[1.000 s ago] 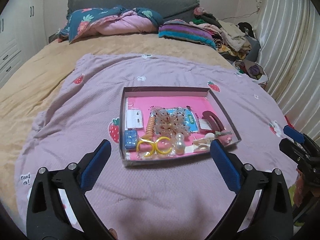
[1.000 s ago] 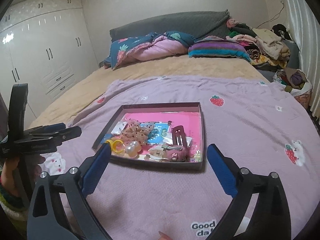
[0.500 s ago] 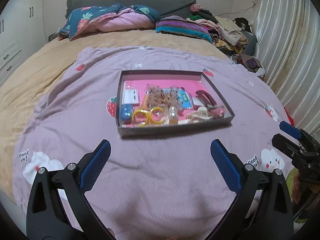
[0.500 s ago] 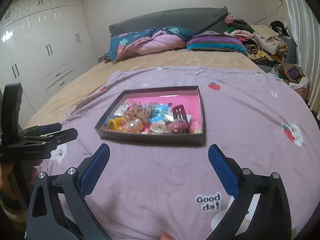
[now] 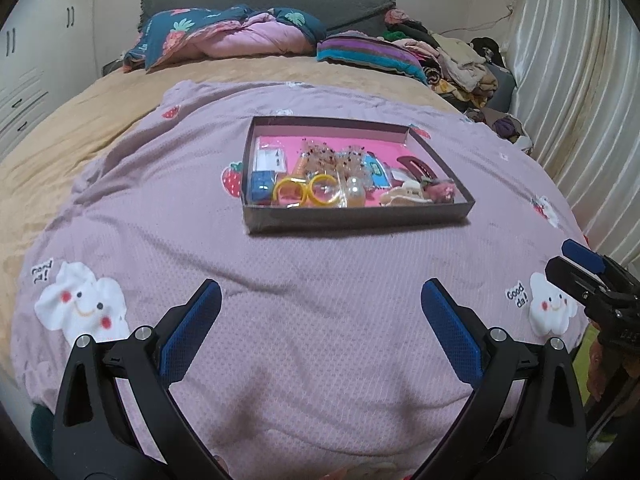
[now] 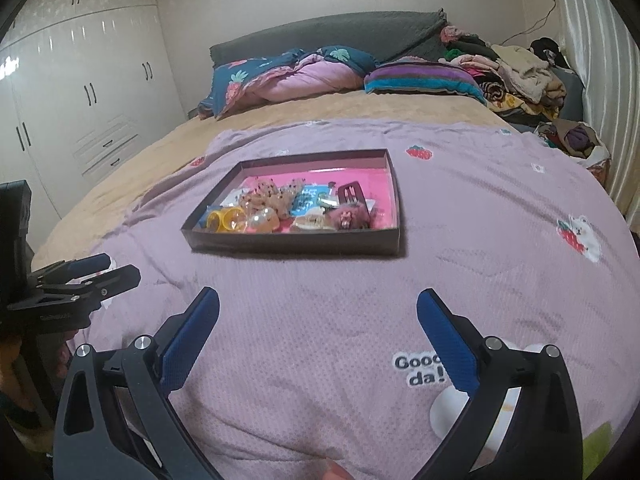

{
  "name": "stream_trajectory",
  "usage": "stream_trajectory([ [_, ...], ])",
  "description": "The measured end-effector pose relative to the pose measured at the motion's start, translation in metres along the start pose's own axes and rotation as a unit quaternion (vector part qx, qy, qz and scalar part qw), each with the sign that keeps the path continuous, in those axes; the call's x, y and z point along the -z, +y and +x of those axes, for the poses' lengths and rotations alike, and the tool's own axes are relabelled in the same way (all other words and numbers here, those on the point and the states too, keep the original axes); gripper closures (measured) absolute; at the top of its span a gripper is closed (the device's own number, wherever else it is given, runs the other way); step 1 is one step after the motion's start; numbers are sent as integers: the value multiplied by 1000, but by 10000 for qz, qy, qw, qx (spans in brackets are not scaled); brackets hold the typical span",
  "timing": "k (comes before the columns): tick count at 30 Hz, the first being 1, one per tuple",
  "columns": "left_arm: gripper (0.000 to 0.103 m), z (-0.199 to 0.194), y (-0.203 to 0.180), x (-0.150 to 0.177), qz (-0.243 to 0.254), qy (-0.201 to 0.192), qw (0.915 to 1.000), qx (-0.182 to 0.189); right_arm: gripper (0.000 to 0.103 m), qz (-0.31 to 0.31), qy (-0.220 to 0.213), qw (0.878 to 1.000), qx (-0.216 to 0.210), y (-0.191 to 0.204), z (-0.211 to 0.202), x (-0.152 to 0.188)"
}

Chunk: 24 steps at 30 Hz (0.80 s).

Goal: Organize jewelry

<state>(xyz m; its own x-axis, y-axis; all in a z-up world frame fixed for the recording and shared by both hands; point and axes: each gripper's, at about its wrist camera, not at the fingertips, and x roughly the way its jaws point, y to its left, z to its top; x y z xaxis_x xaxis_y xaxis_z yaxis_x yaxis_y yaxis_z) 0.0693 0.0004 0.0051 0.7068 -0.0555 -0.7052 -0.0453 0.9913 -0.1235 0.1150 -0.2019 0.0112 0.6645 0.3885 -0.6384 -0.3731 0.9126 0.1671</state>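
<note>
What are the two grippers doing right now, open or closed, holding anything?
Left gripper: open, holding nothing, over the purple blanket.
Right gripper: open, holding nothing.

A broad stretch of lilac quilted blanket [image 5: 320, 280] lies bare between the near edge of the bed and the shallow dark cardboard tray with a pink floor [image 5: 360, 214], leaving open passage up to the tray's near wall. That low wall stands as the only barrier on the way in. Inside, the near half is crowded: yellow plastic hoops [image 5: 306, 190], a clear round bauble [image 5: 354, 194] and a fuzzy pink hair clip [image 5: 440, 192] sit packed together. The far strip of pink floor is freer. Bare blanket flanks the tray left and right.
</note>
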Motion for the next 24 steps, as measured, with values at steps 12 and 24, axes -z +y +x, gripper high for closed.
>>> stream_trajectory([
  [12, 9, 3, 1, 12, -11, 22, 10000, 64, 4, -83, 64, 9998, 180, 8, 3, 22],
  [24, 9, 1, -3, 13, 28, -24, 9999, 130, 4, -130, 41, 9997, 198, 10, -2, 21],
])
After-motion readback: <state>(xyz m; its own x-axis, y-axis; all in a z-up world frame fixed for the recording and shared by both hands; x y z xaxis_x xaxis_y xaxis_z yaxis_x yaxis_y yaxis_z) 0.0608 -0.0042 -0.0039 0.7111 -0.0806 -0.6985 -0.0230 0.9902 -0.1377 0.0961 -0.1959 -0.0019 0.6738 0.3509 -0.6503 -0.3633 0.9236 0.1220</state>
